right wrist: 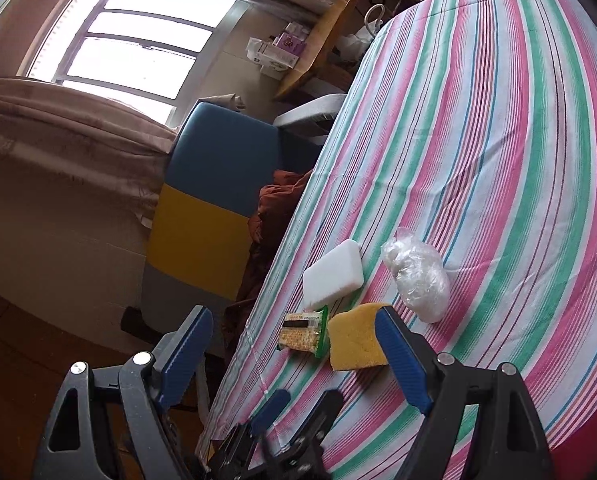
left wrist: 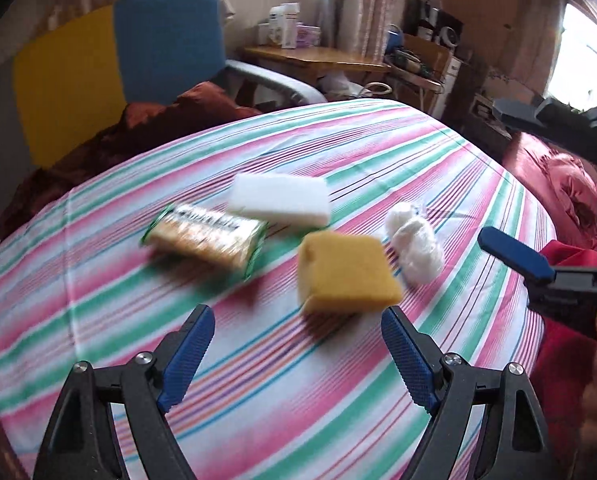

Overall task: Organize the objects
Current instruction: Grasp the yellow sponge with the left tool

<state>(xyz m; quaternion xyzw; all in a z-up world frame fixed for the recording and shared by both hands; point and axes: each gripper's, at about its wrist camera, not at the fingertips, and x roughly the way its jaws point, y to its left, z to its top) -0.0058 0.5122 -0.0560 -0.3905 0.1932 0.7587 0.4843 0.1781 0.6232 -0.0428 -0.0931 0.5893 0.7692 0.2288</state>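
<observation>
Four items lie on a striped bed sheet (left wrist: 338,144). A yellow sponge (left wrist: 346,272) sits just ahead of my left gripper (left wrist: 298,320), which is open and empty above the sheet. A green snack packet (left wrist: 206,236), a white sponge block (left wrist: 280,198) and a clear plastic bag of white stuff (left wrist: 414,246) lie around it. The right wrist view shows the yellow sponge (right wrist: 352,342), packet (right wrist: 304,332), white block (right wrist: 332,276) and bag (right wrist: 416,276). My right gripper (right wrist: 294,322) is open and empty, hovering beside the sheet (right wrist: 498,120); one of its fingers (left wrist: 514,256) shows at the right of the left wrist view.
A blue and yellow chair (left wrist: 118,68) stands beyond the bed's far edge, with a dark red blanket (left wrist: 158,120) beside it. A wooden desk (left wrist: 318,58) with boxes stands under the window. Pink and red bedding (left wrist: 554,176) lies at the right.
</observation>
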